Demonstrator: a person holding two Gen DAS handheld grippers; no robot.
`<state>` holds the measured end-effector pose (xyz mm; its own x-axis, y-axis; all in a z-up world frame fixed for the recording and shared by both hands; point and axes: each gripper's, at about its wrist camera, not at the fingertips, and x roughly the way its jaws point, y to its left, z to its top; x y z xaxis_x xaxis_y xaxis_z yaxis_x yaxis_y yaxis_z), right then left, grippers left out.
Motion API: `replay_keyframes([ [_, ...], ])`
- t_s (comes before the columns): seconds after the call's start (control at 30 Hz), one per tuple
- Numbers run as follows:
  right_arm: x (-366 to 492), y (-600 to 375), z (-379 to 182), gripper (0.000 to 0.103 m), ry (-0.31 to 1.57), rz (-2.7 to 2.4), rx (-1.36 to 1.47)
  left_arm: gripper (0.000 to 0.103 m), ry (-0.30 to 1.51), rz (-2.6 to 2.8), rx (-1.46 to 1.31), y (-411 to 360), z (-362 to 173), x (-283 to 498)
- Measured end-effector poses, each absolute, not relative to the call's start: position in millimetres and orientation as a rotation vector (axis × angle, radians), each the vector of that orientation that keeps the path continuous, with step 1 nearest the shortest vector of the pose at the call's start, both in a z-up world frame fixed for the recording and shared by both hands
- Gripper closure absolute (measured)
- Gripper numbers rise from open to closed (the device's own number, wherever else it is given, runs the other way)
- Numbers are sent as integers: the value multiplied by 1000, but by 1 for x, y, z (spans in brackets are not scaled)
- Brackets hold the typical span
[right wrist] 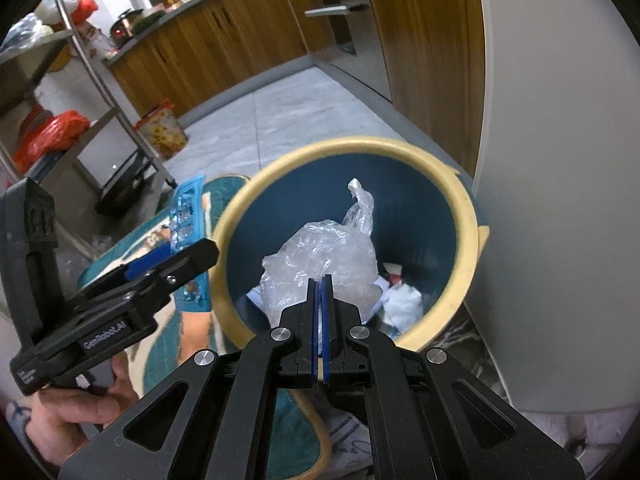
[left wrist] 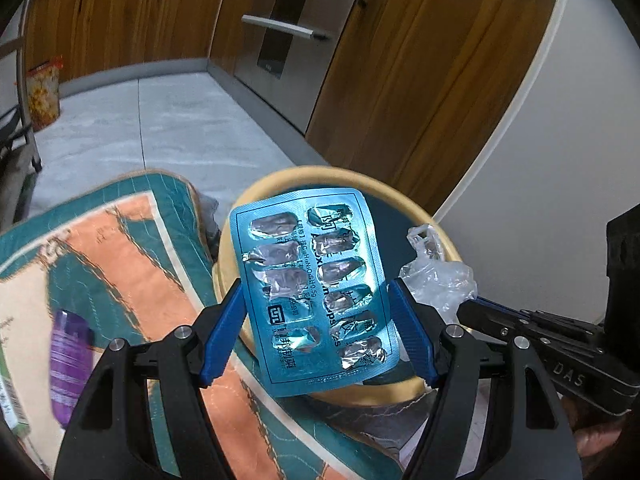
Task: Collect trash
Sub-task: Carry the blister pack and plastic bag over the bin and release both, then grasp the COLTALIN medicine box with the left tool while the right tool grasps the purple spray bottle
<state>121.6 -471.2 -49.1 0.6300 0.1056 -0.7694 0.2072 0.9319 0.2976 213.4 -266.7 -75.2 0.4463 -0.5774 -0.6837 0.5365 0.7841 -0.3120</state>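
The left tongs (left wrist: pixel 316 332) gripped an emptied blue pill sheet (left wrist: pixel 314 284) by its two long edges, blue pads pressed against either side, and held it upright over the near rim of a round bin (right wrist: pixel 466 216) with a cream rim and dark blue inside. Beside them the right tongs (right wrist: pixel 320 284) were clenched tight on a crumpled clear plastic bag (right wrist: pixel 324 256), which hung above the bin's open mouth. Both pieces of rubbish were held in the air, neither yet dropped. White scraps of paper (right wrist: pixel 404 300) already lay at the bottom of the bin, so part of the collecting appeared to be done. What looked to be left was letting go of the bag and the pill sheet, both of which seemed well placed for the drop, the bag more squarely over the opening than the sheet. A purple wrapper (left wrist: pixel 68 360), blurred at the left edge of the left wrist view, lay on a teal and orange patterned mat (left wrist: pixel 132 264) next to the bin and may have been another item to pick up, though that could not be told for certain. A person's hand (right wrist: pixel 68 412) held the left tool's grip. Wooden cabinets (left wrist: pixel 400 80) lined the grey tiled floor (left wrist: pixel 168 128) beyond.
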Motion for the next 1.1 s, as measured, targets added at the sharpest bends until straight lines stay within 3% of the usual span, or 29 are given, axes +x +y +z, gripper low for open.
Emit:
replay_keyframes([
  [0.2,130,-475,-60,100,936,-78,404,32,931,-716,-70,-278,-94,224],
  [0.27,134,-476,-61,96,943,-87,410,32,937,-716,-71,-279,-96,226],
  [0.4,133,-481,-58,77,924,-101,435,30,945,-710,-89,-278,-96,235],
  [0.57,127,-483,-52,76,901,-105,443,18,930,-729,-104,-276,-91,233],
  [1.1,125,-460,-32,71,842,-47,427,14,822,-641,-11,-225,-49,201],
])
